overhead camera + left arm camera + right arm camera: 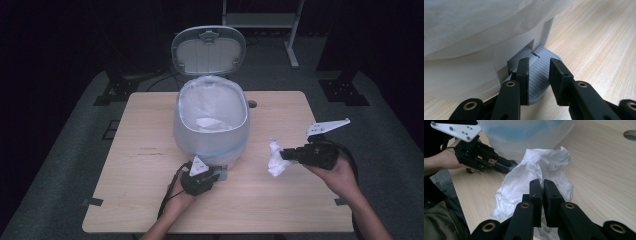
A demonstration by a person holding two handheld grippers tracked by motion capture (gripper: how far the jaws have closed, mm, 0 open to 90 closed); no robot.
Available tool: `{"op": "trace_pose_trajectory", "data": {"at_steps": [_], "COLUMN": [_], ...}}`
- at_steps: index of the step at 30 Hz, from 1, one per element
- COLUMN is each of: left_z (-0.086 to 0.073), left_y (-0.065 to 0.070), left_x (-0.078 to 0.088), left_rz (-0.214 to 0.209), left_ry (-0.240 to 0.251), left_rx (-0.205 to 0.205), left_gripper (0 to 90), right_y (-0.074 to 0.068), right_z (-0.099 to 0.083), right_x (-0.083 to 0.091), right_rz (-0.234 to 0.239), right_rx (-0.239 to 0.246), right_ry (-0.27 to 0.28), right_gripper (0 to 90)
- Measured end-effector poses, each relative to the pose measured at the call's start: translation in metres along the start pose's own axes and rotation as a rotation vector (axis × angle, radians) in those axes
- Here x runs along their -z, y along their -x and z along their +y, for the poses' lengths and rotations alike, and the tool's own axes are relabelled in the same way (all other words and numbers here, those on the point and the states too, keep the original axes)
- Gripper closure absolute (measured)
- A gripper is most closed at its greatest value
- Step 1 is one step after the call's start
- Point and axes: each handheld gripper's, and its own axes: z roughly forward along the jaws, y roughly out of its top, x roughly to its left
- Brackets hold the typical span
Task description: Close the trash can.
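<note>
On table, lid up: right gripper point(289, 154) pinches crumpled paper point(275, 159) just right of bin point(211, 131).
Left gripper point(539, 75), jaws narrowly apart, sits over pedal point(541, 75) — keep pedal down, lift paper clear of rim.

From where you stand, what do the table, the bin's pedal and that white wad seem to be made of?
Table: pale wood or wood-look laminate, matte, with fine grain lines. Pedal: grey moulded plastic, by its ribbed grooves. Wad: crumpled tissue or thin paper, judging by its sharp soft creases.
</note>
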Motion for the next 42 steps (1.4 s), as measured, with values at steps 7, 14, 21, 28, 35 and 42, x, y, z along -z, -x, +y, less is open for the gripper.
{"op": "trace_pose_trajectory", "data": {"at_steps": [7,14,21,28,35,42], "left_z": [0.0,0.0,0.0,0.0,0.0,0.0], "left_y": [0.0,0.0,0.0,0.0,0.0,0.0], "left_x": [0.0,0.0,0.0,0.0,0.0,0.0], "left_rz": [-0.001,-0.001,-0.001,0.0,0.0,-0.001], "left_ry": [-0.005,-0.001,0.003,0.002,0.001,0.0], "left_rx": [0.001,0.002,0.001,-0.001,0.0,-0.001], "left_gripper": [70.2,70.2,70.2,70.2,70.2,70.0], "right_y": [-0.004,-0.006,-0.008,-0.007,-0.006,-0.008], "right_z": [0.014,0.023,0.032,0.039,0.053,0.061], "right_x": [0.008,0.012,0.018,0.023,0.03,0.031], "right_rz": [-0.013,-0.008,-0.011,-0.018,-0.026,-0.031], "right_rx": [0.011,0.017,0.024,0.026,0.035,0.045], "right_ry": [0.006,0.012,0.022,0.026,0.04,0.044], "right_gripper": [85.0,85.0,85.0,85.0,85.0,85.1]}}
